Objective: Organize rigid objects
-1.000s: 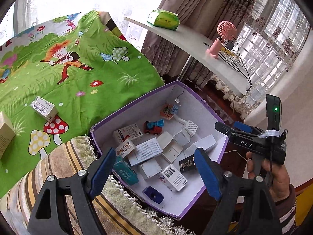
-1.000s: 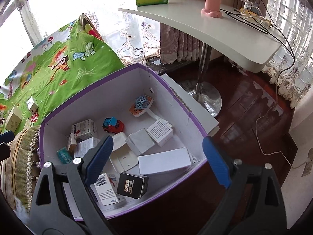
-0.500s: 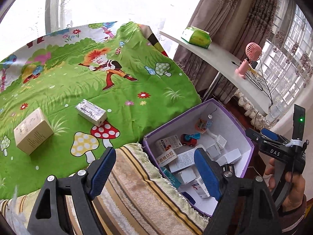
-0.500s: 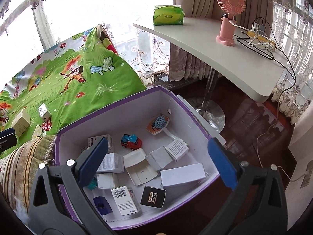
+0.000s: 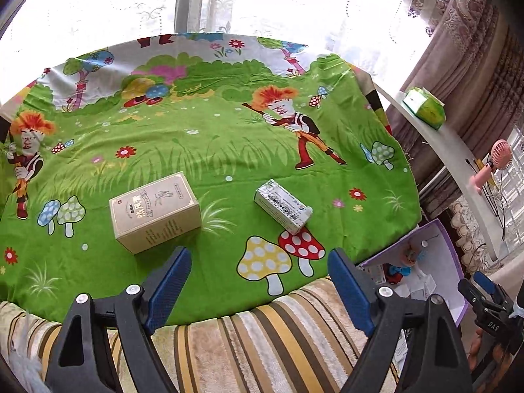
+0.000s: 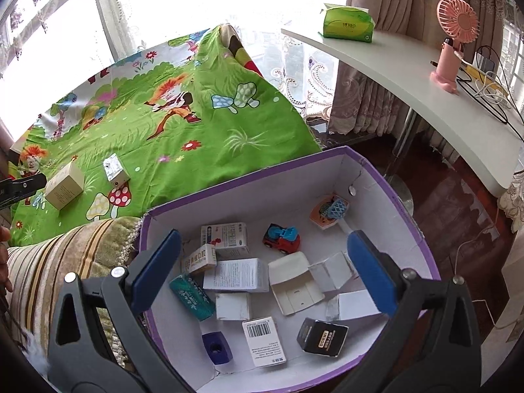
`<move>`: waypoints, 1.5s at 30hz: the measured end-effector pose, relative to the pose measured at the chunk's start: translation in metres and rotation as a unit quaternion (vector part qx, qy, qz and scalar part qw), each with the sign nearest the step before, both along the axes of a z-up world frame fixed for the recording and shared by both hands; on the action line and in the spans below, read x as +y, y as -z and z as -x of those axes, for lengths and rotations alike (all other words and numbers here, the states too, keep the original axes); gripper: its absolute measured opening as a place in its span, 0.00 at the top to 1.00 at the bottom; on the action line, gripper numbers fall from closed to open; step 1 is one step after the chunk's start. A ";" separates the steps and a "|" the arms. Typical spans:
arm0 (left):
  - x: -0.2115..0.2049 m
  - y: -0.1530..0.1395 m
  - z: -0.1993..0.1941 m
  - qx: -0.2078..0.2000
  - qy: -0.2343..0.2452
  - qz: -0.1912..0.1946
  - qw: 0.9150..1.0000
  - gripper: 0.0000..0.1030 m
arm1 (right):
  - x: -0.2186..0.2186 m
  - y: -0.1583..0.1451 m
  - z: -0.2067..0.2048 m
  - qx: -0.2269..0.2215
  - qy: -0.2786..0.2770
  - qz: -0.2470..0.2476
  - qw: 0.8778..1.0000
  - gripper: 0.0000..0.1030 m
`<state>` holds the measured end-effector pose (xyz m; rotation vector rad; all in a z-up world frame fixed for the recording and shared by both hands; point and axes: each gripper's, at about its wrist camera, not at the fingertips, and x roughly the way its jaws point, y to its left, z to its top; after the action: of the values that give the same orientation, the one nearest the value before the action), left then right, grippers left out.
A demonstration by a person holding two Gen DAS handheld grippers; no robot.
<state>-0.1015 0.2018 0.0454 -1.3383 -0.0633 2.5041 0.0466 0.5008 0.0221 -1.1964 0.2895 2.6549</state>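
On the green cartoon cloth (image 5: 213, 150) we find two cartons lying well apart from each other. Beige carton (image 5: 154, 211): flat on a broad face, printed side up, left of the red-and-yellow mushroom print. White carton (image 5: 283, 205): narrower, lying on its side, its near end touching the red mushroom cap. Both show again in the right wrist view, beige carton (image 6: 64, 185) and white carton (image 6: 114, 170), far left of the box.

Our left gripper (image 5: 258, 285) hangs over the cloth's near edge, jaws spread wide, nothing between them; the beige carton sits just beyond the left finger's tip. Our right gripper (image 6: 262, 273) hangs over the purple-rimmed box (image 6: 242, 180), jaws likewise spread and holding nothing.

Box contents, taken from the red toy car (image 6: 281, 240): left of it a white printed carton (image 6: 226, 235); nearer us a larger white carton (image 6: 237, 275) and an opened white tray-like carton (image 6: 294, 283); far left a teal carton (image 6: 191, 296); nearest the front wall a barcoded carton (image 6: 263, 340), a black carton (image 6: 322, 337) and a small blue piece (image 6: 216, 347). Behind the car, toward the far corner, an orange-and-blue toy (image 6: 330, 211).

A striped plush cover (image 5: 262, 337) lies between cloth and box. Beyond the box stands a white table (image 6: 409, 82) bearing a green tissue pack (image 6: 348, 23) and a pink fan (image 6: 453, 42).
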 end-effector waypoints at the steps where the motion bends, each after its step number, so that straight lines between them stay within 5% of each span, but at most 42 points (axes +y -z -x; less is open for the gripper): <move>1: -0.006 0.001 0.005 -0.004 -0.009 -0.001 1.000 0.16 | -0.005 -0.002 0.004 0.002 -0.008 -0.002 1.000 0.01; 7: -0.040 0.005 0.039 -0.030 -0.081 -0.008 0.996 0.00 | -0.033 -0.009 0.034 0.012 -0.048 -0.006 0.999 0.01; 19: -0.074 0.036 0.093 -0.082 -0.169 -0.004 0.982 0.00 | -0.107 -0.005 0.110 0.015 -0.164 -0.004 0.986 0.01; 36: -0.068 0.074 0.114 -0.122 -0.186 0.019 0.975 0.00 | -0.170 0.051 0.194 -0.047 -0.248 -0.014 0.967 0.04; 45: -0.067 0.073 0.112 -0.103 -0.175 0.025 0.979 0.01 | -0.170 0.065 0.216 -0.069 -0.247 -0.009 0.966 0.24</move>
<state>-0.2137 0.1344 -0.0279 -1.7356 -0.3066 2.6474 -0.1696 0.3306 -0.0432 -1.6170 -0.0701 2.9445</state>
